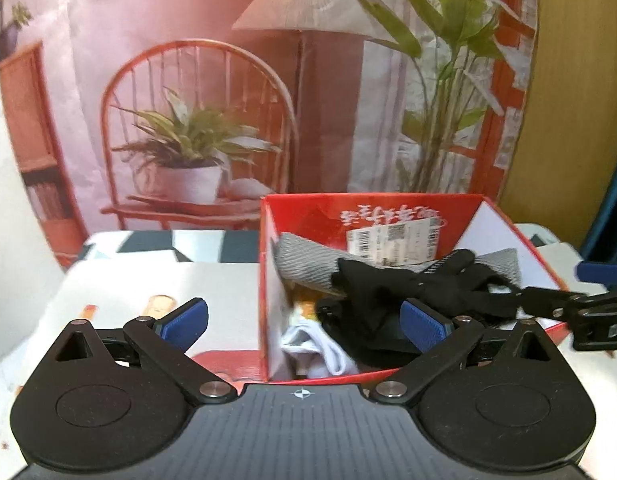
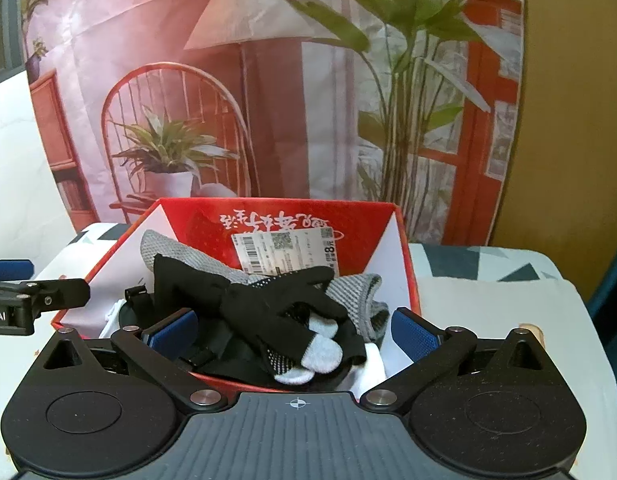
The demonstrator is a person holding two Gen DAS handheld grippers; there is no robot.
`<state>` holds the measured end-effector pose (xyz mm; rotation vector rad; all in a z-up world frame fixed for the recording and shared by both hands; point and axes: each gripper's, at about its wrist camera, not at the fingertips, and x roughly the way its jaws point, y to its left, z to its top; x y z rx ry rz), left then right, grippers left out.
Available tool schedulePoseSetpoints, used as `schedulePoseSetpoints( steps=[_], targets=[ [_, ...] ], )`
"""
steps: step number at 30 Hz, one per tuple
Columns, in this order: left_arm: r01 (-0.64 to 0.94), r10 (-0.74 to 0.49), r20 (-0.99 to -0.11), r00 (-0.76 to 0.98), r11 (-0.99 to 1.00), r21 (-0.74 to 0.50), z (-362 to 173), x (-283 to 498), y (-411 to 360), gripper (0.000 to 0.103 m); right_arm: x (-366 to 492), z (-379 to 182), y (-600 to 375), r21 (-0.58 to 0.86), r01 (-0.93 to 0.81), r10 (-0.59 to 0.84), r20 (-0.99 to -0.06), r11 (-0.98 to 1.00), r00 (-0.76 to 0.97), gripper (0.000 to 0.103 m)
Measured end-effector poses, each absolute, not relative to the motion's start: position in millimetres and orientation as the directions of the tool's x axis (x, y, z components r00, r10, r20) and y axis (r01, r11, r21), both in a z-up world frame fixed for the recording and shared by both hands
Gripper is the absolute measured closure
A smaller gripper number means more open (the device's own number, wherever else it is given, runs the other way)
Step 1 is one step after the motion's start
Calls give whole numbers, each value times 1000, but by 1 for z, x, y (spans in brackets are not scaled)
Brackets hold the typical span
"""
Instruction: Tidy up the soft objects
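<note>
A red cardboard box [image 1: 372,208] [image 2: 212,216] stands on the table and holds soft things. A black glove [image 1: 408,284] [image 2: 268,300] with grey fingertips lies on top of a grey knitted cloth [image 1: 304,260] [image 2: 176,252]. A white sock [image 1: 320,344] [image 2: 372,364] lies lower in the box. My left gripper [image 1: 304,320] is open and empty, its jaws straddling the box's left wall. My right gripper [image 2: 294,330] is open and empty at the box's near edge, with the glove between its jaws, not gripped. Each gripper shows at the edge of the other's view.
The table has a white patterned cloth [image 1: 168,280] [image 2: 488,300]. A printed backdrop [image 1: 228,100] with a chair, lamp and plants hangs right behind the box. A yellow wall [image 2: 568,120] is at the right.
</note>
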<state>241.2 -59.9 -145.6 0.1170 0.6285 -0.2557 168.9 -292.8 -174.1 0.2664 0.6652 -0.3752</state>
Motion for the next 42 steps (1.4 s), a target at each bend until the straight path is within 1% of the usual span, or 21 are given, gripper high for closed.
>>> schedulePoseSetpoints(
  steps=[3,9,13,15,17,19,25,32,37,40,42],
  targets=[
    [254,-188,-609,771,967,23,-143,237,-58,0,163,-172,-292,132,438,-256,-648,889,717,0],
    [231,-223,-599,769,971,-66,-131,221,-45,0,147,-163,-287,156,456,-259,-646,876,718,0],
    [256,-282,-551,786,959,-124,-114,201,-34,0,131,-148,-283,172,478,-276,-632,861,724,0],
    [259,-277,-537,797,960,-111,-104,190,-34,0,124,-138,-281,173,486,-285,-626,857,726,0],
    [229,-221,-537,814,972,-53,-93,179,-36,0,116,-127,-279,171,488,-295,-614,856,732,0],
    [207,-183,-520,834,978,-13,-82,169,-38,0,106,-114,-274,168,487,-304,-598,857,741,0],
    [177,-162,-453,876,984,-11,-47,130,-30,0,74,-72,-255,152,482,-333,-548,863,768,0],
    [146,-115,-365,924,988,57,-6,76,-31,0,35,-24,-226,110,477,-375,-477,872,795,0],
    [168,-156,-309,938,986,12,18,36,-21,0,5,5,-204,105,482,-397,-431,870,810,0],
    [154,-137,-248,959,987,53,30,10,-24,0,-13,18,-193,101,490,-414,-406,866,815,0],
    [155,-133,-228,965,984,85,38,-5,-28,0,-25,25,-186,105,497,-423,-394,861,816,0]
  ],
)
